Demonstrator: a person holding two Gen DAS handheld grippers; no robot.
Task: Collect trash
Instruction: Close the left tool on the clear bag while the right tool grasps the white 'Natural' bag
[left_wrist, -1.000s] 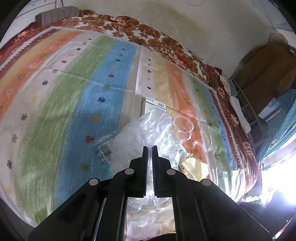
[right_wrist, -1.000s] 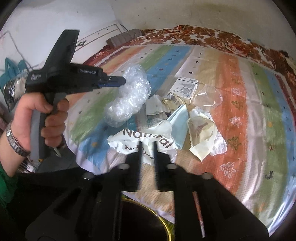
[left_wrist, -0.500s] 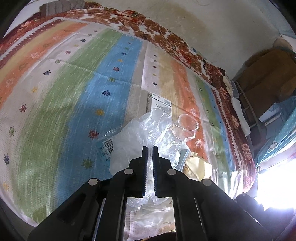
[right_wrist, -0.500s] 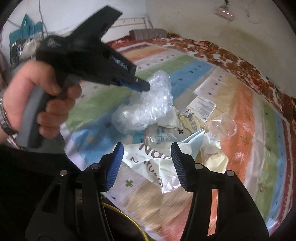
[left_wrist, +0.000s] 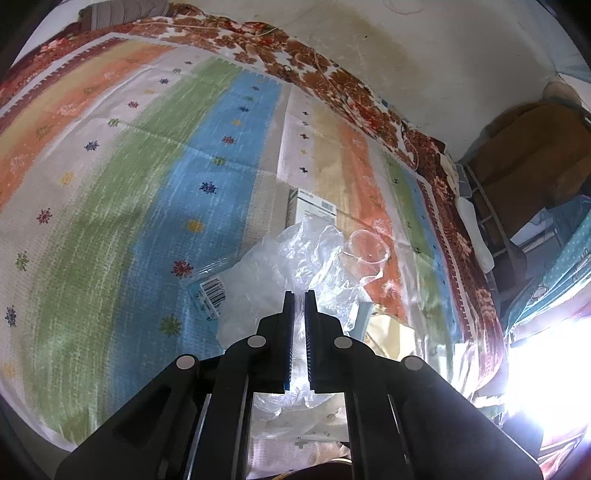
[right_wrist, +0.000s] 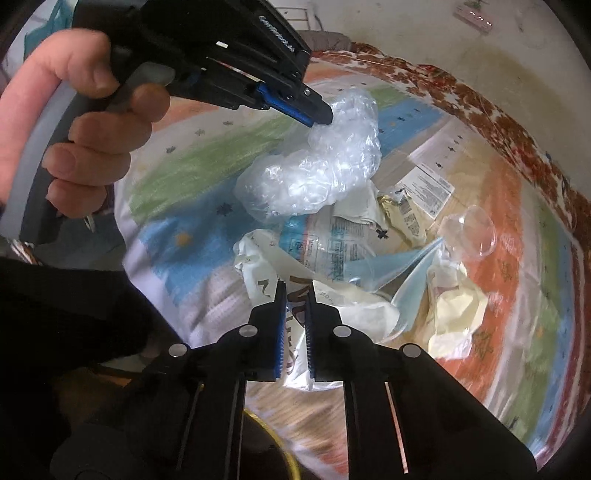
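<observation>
My left gripper (left_wrist: 299, 295) is shut on a crumpled clear plastic bag (left_wrist: 280, 273) and holds it above the striped bed cover (left_wrist: 147, 184). In the right wrist view the left gripper (right_wrist: 321, 118) grips that bag (right_wrist: 317, 173) at its top. My right gripper (right_wrist: 295, 291) is shut on a white printed wrapper (right_wrist: 295, 317) at the near edge of a trash pile. The pile holds a printed paper (right_wrist: 332, 247), a light blue sheet (right_wrist: 402, 266), cream paper (right_wrist: 454, 310) and a clear plastic cup (right_wrist: 469, 232).
A white labelled box (left_wrist: 314, 210) lies on the cover behind the bag, also in the right wrist view (right_wrist: 428, 188). A yellow-rimmed container (right_wrist: 273, 439) sits below my right gripper. A wall runs behind the bed. Furniture (left_wrist: 528, 166) stands at the right.
My right gripper was open half a second ago and has shut on the white wrapper. My left gripper has lifted the clear bag higher and nearer the right camera.
</observation>
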